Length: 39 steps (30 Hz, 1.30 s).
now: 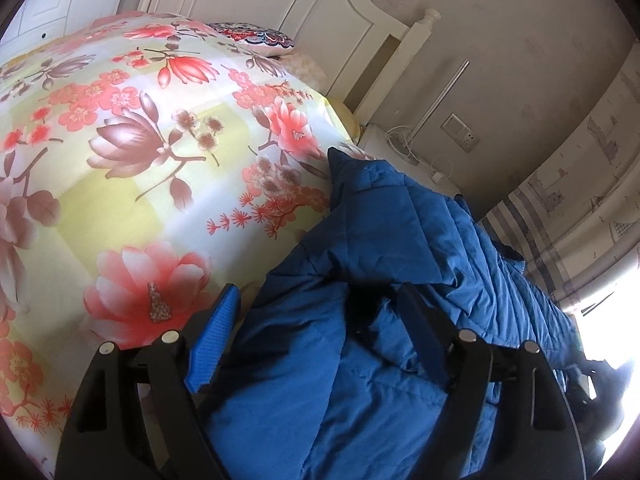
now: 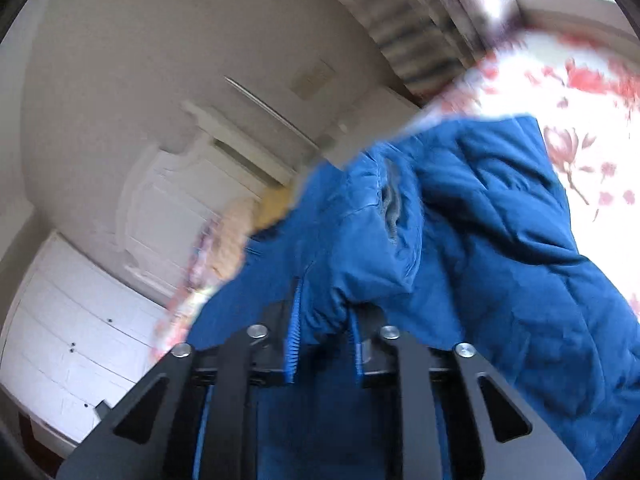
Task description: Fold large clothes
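On my left wrist camera, my left gripper (image 1: pixel 320 320) tips downward over the bed, its jaws spread wide and clamping nothing. The blue jacket (image 1: pixel 384 320) lies bunched between and under them; the right finger (image 1: pixel 424 328) rests against the padded fabric, while the blue pad (image 1: pixel 216 340) of the left finger sits beside the jacket's edge over the flowered bedspread (image 1: pixel 132 152). Ahead of the tool the jacket runs up to the right, toward the white headboard (image 1: pixel 320 12) and a patterned pillow (image 1: pixel 256 36). On my right wrist camera, blurred, my right gripper (image 2: pixel 324 344) points upward and is pinched tight on a fold of the same jacket (image 2: pixel 480 240), which rises ahead and right of the fingers. White drawers (image 2: pixel 80 340) show to the tool's left.
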Motion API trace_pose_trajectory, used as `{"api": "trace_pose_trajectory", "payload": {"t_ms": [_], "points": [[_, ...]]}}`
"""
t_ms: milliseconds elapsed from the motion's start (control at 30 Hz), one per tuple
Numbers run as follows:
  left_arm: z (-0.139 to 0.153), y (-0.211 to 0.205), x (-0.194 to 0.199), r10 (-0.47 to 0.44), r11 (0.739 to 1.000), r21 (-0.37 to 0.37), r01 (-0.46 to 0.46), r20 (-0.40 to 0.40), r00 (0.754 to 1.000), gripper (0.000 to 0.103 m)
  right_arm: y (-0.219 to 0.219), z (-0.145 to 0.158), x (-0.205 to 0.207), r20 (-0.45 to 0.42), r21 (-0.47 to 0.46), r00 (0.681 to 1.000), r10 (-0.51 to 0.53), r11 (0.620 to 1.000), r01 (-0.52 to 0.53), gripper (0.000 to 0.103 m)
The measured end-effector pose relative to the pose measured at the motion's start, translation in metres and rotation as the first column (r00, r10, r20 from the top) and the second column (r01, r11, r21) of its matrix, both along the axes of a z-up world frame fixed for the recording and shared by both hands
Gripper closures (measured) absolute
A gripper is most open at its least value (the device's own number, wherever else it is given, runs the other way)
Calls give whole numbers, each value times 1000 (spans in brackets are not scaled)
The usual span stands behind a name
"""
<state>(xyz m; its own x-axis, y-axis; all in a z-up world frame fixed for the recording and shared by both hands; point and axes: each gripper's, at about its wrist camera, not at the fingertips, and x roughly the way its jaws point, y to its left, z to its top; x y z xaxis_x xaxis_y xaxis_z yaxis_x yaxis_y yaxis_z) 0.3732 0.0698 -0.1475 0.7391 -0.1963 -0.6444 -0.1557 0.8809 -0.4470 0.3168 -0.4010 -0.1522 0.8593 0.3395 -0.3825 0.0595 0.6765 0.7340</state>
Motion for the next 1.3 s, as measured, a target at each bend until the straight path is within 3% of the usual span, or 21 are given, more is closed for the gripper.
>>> {"api": "trace_pose_trajectory", "payload": {"t_ms": [133,200,267,367,433,500,567,600,733,833,900,967,1067,1200,1300], "points": [[0,1,-1,4,1000,-5,-4,5,1000,22,13,28,-47,99,-43,995,3,999,2,84],[1,-1,-1,-1,1000,5,1,9,1000,22,9,21,-58,69,-43,997,-15,999,18,84],[2,-4,-1,-8,1000,20,8,12,1000,22,5,-5,-56,-23,-47,1000,-21,999,20,84],[3,-4,-1,-6,1000,20,6,14,1000,22,-4,-35,-53,-116,54,993,-3,998,10,80],[3,-1,-2,3,1000,9,-4,16,1000,22,-8,-26,-58,-110,46,993,-39,998,45,68],[3,-1,-2,9,1000,9,-9,20,1000,22,-11,-6,-75,-64,-44,986,-152,988,150,64],[5,-2,-4,13,1000,23,-14,31,999,22,-3,21,-89,30,-202,970,-240,949,241,63],[6,-3,-4,11,999,30,-12,33,999,22,4,31,-89,64,-274,970,-236,930,244,63],[7,-8,-5,2,999,53,-4,36,999,22,49,56,-62,101,-558,988,-118,815,155,63],[7,-5,-6,9,999,38,-11,40,999,21,72,40,-29,-4,-700,998,-69,713,46,63],[9,-2,-9,21,999,35,-23,58,998,21,76,5,-1,-177,-729,982,-62,679,-88,62],[17,-2,-16,43,997,61,-50,100,994,21,76,-2,-2,-182,-734,981,-62,672,-94,61],[41,-10,-25,51,992,107,-68,159,986,21,68,-3,0,-186,-708,982,-46,699,-101,61],[85,-54,-14,-102,987,144,72,212,972,9,65,-4,4,-187,-691,982,-40,715,-103,61],[102,-104,15,-214,945,287,156,183,960,9,66,-6,7,-186,-693,982,-39,714,-103,61]]}}
